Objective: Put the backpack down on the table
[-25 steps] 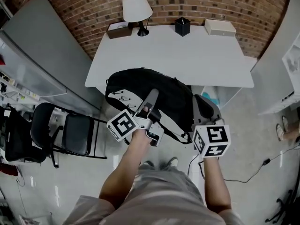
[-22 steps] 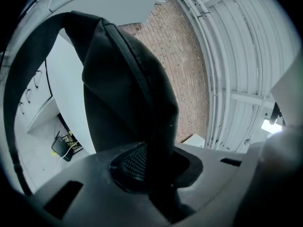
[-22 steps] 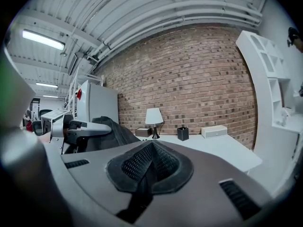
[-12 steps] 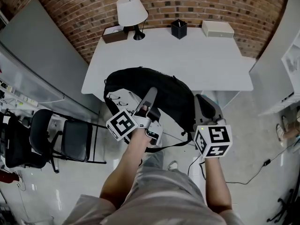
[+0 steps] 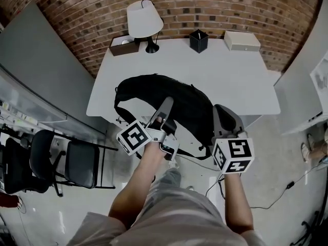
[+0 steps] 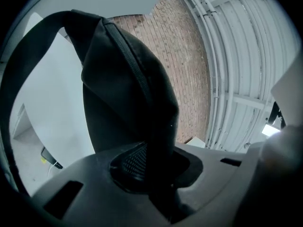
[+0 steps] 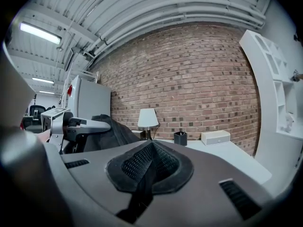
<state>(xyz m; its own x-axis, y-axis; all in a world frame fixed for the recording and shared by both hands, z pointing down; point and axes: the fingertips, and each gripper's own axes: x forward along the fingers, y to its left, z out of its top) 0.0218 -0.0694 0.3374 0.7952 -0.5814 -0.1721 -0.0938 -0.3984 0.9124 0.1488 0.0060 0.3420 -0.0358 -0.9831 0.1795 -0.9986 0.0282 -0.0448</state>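
A black backpack [image 5: 169,96] hangs between my two grippers, its far part over the near edge of the white table [image 5: 236,76]. My left gripper [image 5: 166,102] is shut on the pack's black fabric; in the left gripper view that fabric [image 6: 128,93] rises out of the closed pads [image 6: 135,162]. My right gripper [image 5: 221,111] holds the pack's right end. In the right gripper view its pads [image 7: 161,167] meet on a thin black strap [image 7: 142,188], with the backpack [image 7: 111,129] and the left gripper [image 7: 102,123] at the left.
At the table's far edge stand a white lamp [image 5: 145,17], a brown box [image 5: 124,45], a black pen holder [image 5: 198,40] and a white box [image 5: 242,40]. A black chair [image 5: 77,160] stands on the floor at the left. Cables [image 5: 277,193] lie at the right.
Both grippers and the backpack have moved forward toward the table. The pack now reaches further over the table's near edge. Both grips look unchanged.
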